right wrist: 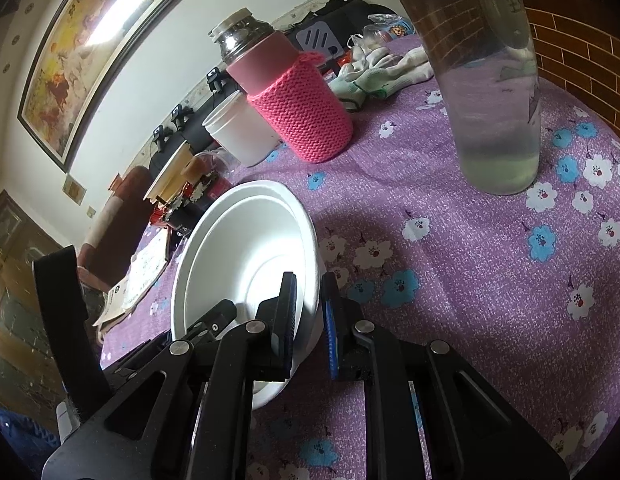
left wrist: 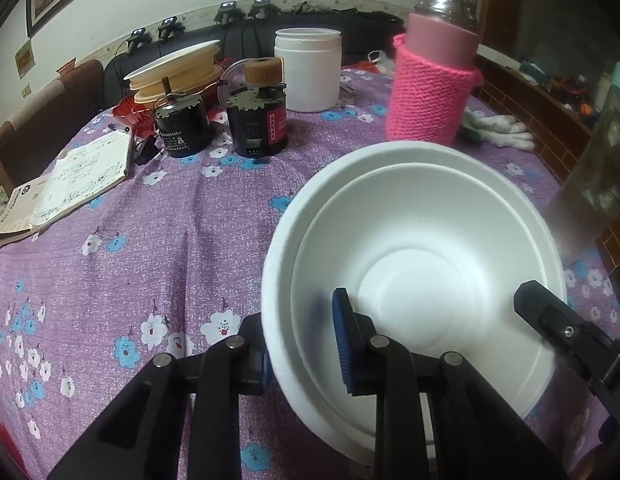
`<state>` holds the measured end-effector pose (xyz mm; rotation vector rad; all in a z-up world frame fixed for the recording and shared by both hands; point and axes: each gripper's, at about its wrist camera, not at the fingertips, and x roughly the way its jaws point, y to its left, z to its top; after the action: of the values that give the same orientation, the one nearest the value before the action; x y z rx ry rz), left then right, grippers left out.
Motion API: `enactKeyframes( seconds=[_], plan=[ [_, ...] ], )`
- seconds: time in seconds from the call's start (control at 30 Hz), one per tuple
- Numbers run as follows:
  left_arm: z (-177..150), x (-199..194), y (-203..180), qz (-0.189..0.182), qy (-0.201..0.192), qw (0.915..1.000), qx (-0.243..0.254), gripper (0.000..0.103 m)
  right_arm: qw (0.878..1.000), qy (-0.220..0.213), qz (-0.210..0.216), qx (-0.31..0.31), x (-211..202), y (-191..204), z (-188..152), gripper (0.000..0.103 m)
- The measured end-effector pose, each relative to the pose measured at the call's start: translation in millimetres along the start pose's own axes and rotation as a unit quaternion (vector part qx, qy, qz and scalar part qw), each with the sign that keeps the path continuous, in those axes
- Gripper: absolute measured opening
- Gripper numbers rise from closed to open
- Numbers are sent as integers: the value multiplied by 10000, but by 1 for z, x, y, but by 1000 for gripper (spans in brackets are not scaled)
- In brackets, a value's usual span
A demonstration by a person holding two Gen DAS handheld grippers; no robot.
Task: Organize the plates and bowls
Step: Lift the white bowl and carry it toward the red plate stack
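On the purple flowered tablecloth (left wrist: 129, 208) | nested white bowls (left wrist: 414, 264) at my 5 o'clock | my left claw (left wrist: 303, 344) pinches their rim | my right claw (right wrist: 310, 320) pinches the opposite rim.

We are seeing matt white foam bowls (left wrist: 414, 264), a printed cloth covering the tabletop (left wrist: 149, 240), a pink knitted sleeve (left wrist: 430, 100), and black plastic tongs (left wrist: 305, 344) with ribbed blue pads (left wrist: 344, 344).

Nested white bowls (left wrist: 422, 248) (upright, on tablecloth)
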<state>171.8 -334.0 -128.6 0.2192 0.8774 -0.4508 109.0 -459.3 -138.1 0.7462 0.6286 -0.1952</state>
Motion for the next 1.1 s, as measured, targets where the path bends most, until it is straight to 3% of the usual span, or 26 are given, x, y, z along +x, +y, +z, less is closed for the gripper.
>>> enactKeyframes(
  seconds=[0.33, 1.1],
  plan=[
    [-3, -15, 10, -21, -96, 9999, -94, 19, 9999, 31, 125, -1, -6, 5, -2, 11],
    [-44, -61, 55, 268, -184, 9984, -459, 20, 9970, 119, 444, -620, -29, 56, -36, 12]
  ],
)
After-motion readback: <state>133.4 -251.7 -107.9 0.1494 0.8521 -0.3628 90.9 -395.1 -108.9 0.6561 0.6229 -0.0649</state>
